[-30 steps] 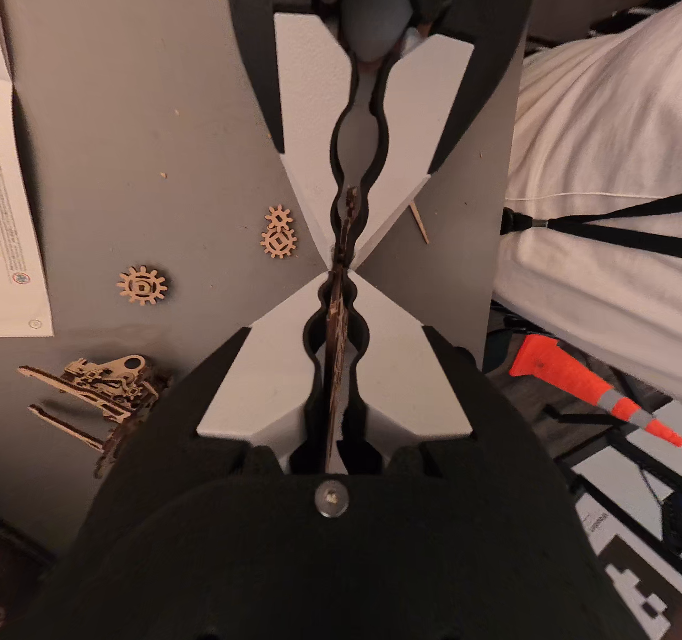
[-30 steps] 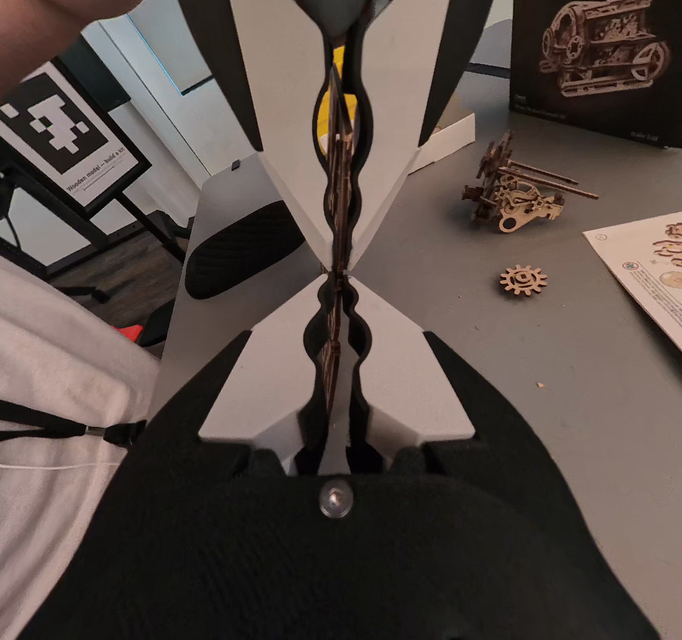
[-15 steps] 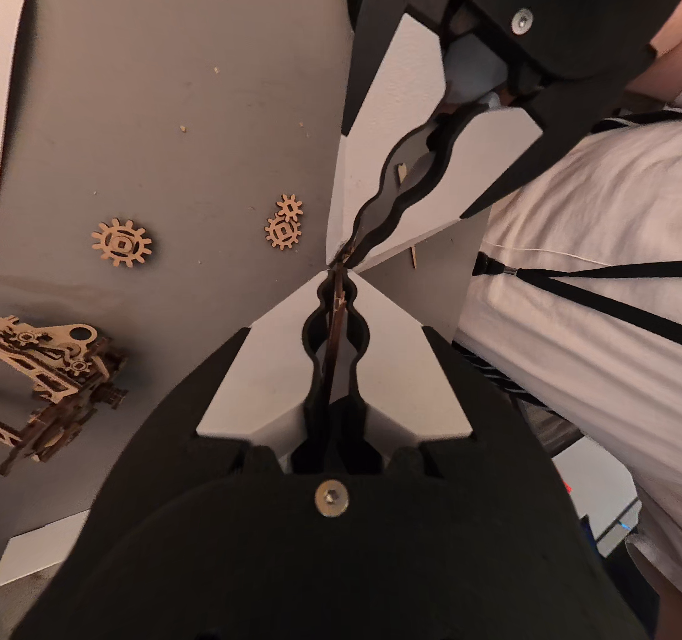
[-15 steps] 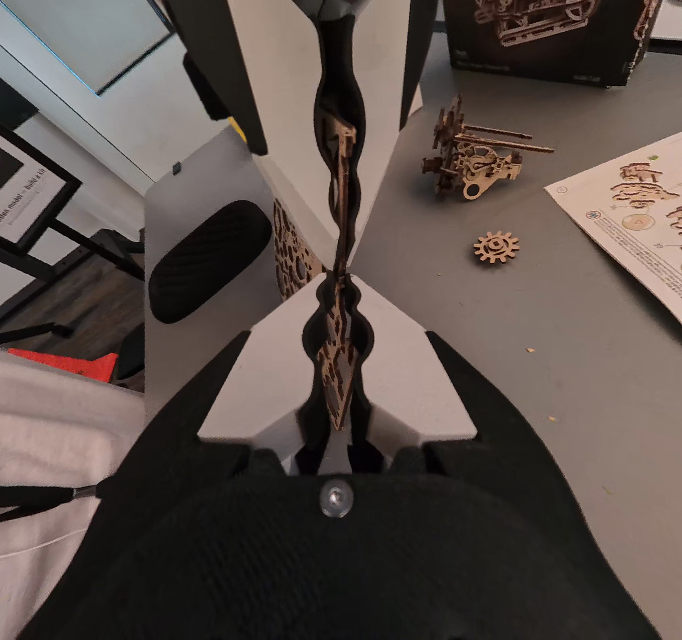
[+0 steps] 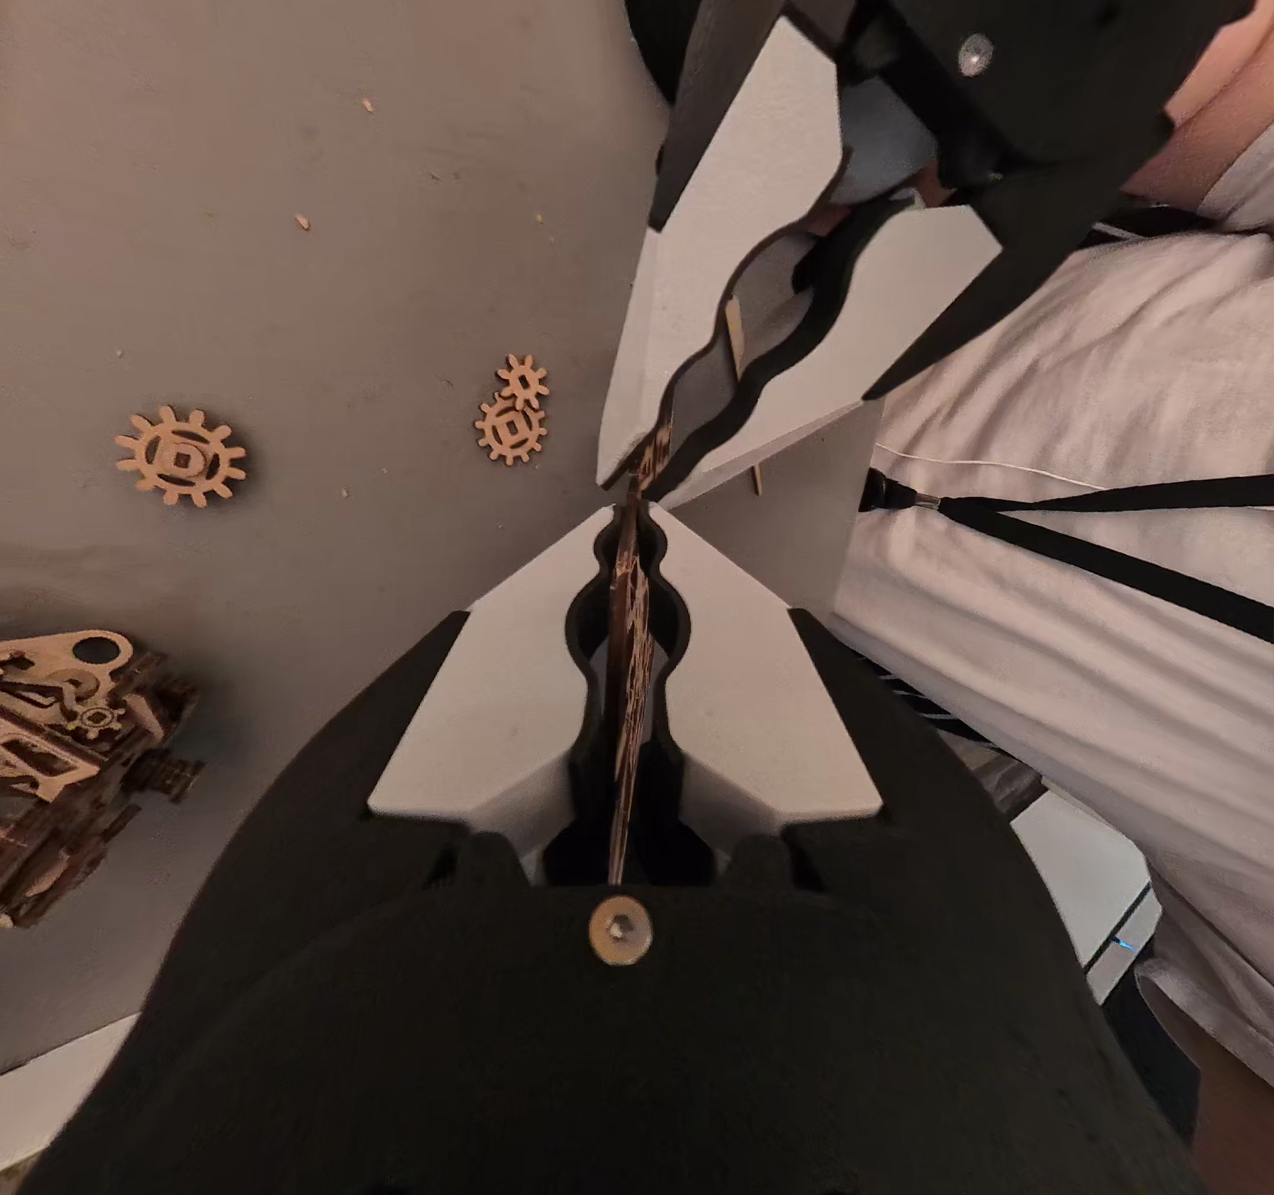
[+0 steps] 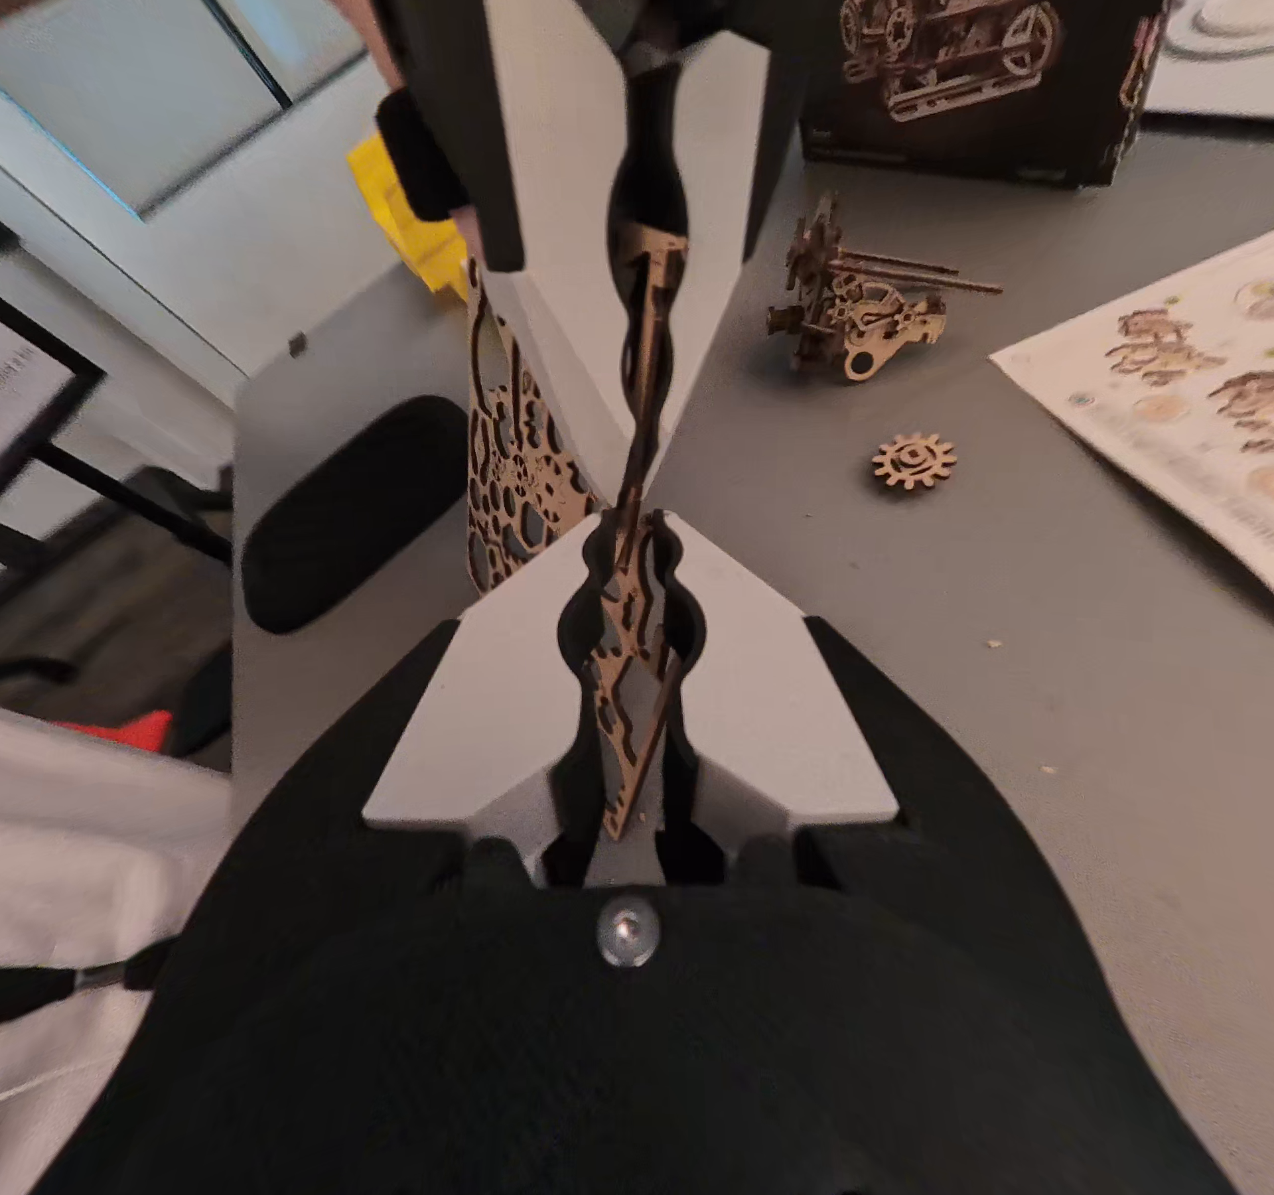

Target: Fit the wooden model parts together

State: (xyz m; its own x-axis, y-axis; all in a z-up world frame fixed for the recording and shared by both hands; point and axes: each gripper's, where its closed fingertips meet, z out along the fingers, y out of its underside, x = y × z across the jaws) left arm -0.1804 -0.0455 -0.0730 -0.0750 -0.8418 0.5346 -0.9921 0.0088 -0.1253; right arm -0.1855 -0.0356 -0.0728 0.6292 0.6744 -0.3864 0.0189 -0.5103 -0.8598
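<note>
Left gripper (image 5: 624,507) pinching a thin wooden sheet (image 5: 631,652) edge-on, right gripper (image 6: 631,514) clamped on the same sheet, seemingly, tips meeting above the grey table (image 5: 310,231), loose gears (image 5: 180,455) below

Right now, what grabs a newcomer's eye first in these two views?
The two tools meeting tip to tip mid-frame: the right tool and left tool both clamp one thin perforated wooden sheet edge-on above the grey table. Next, loose wooden gears on the table, and a half-built wooden model behind.
</note>
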